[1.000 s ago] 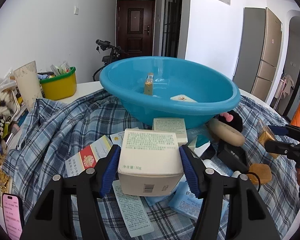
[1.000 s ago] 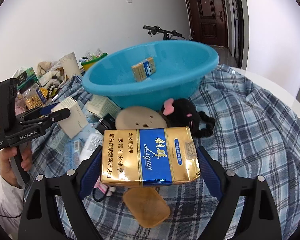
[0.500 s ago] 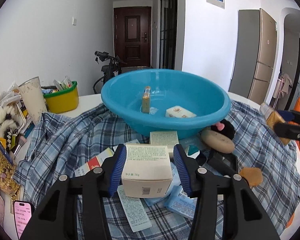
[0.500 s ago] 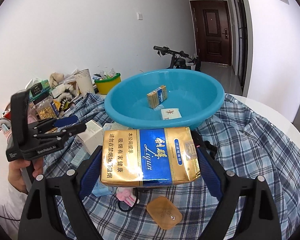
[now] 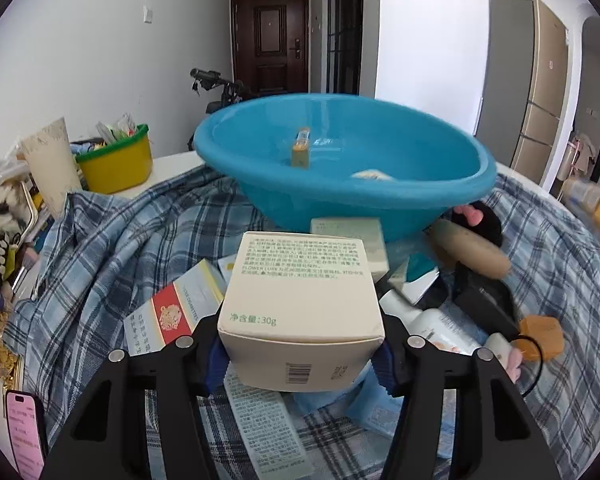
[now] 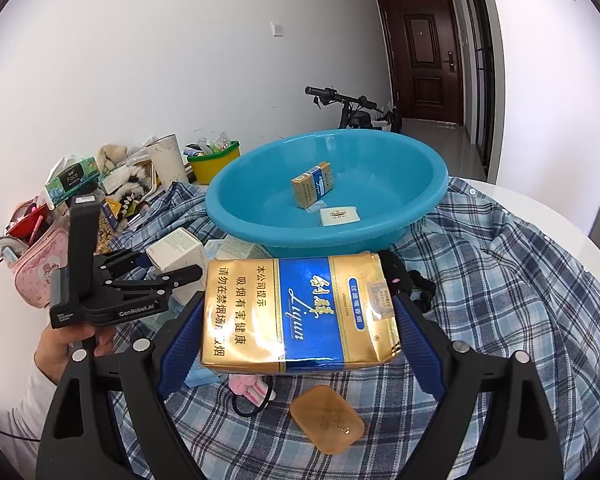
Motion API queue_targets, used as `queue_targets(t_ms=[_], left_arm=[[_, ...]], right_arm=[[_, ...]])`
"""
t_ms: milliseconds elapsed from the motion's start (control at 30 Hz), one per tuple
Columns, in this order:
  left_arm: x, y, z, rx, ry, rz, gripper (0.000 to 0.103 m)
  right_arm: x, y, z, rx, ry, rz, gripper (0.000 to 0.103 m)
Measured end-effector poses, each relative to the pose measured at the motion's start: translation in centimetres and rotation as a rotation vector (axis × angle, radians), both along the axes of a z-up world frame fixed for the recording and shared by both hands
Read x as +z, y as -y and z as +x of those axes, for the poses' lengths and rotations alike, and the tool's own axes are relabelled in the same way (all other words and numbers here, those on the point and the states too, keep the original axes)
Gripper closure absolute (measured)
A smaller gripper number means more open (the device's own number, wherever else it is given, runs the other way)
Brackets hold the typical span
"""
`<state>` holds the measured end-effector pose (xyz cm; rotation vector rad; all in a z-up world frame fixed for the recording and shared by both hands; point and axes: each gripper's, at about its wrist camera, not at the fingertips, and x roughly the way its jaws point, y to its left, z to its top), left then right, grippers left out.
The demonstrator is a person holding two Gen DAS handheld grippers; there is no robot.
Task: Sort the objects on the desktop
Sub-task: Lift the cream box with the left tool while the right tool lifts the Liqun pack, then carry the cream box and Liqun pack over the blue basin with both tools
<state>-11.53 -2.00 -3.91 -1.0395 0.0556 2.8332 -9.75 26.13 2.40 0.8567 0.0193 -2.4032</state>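
The left gripper point(image 5: 300, 354) is being seen with a cream rectangular cardboard box point(image 5: 300, 304) between its blue pads; the jaws are opening slightly, though the pads are still appearing to press the box's sides. The right gripper point(image 6: 300, 326) is being held wide, clamped across the short ends of a gold-and-blue foil cigarette carton point(image 6: 300, 316), whose long axis is lying crosswise between the fingers.

The round blue plastic basin point(image 6: 420, 184) is lying straight ahead of and beyond both held items, on a blue plaid cloth point(image 6: 500, 280). Judged from the two views, both hands are being held just short of its near rim, with neither plainly the nearer.

Counted inside the basin: one small gold-and-blue pack point(image 6: 312, 184) standing tilted, and one flat white box point(image 6: 339, 215) lying beside it. Being held: two items, one per gripper. Still on the cloth near the right gripper: one amber soap-like bar point(image 6: 326, 418).
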Motion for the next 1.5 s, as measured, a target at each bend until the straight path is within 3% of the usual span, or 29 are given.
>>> queue_targets(t_ms=[367,767,933,1033,1267,1500], left_arm=[[5.8,-0.5,1.5,-0.037,-0.097,0.015,0.043],[13.6,-1.1,1.3,-0.064,-0.222,0.032,0.042],[16.5,-1.3,0.5,-0.048,-0.254,0.035,0.042],[18.0,-1.7,0.1,-0.048,-0.278,0.023,0.042],[20.1,-2.5,-2.1,-0.048,-0.314,0.014,0.042],[20.1,-2.7,-6.5,-0.041,-0.312,0.025,0.042]], right_arm=[[1.3,1.0,-0.7,0.008,-0.016,-0.005,0.015],[8.2,2.5,-1.1,0.026,-0.142,-0.025,0.015],[11.0,1.8,-2.5,0.009,-0.158,-0.13,0.015],[12.5,2.0,-3.3,-0.021,-0.189,-0.114,0.015],[14.3,3.2,-5.3,-0.028,-0.221,-0.089,0.015],[13.6,3.6,-9.7,-0.038,-0.196,-0.125,0.015]])
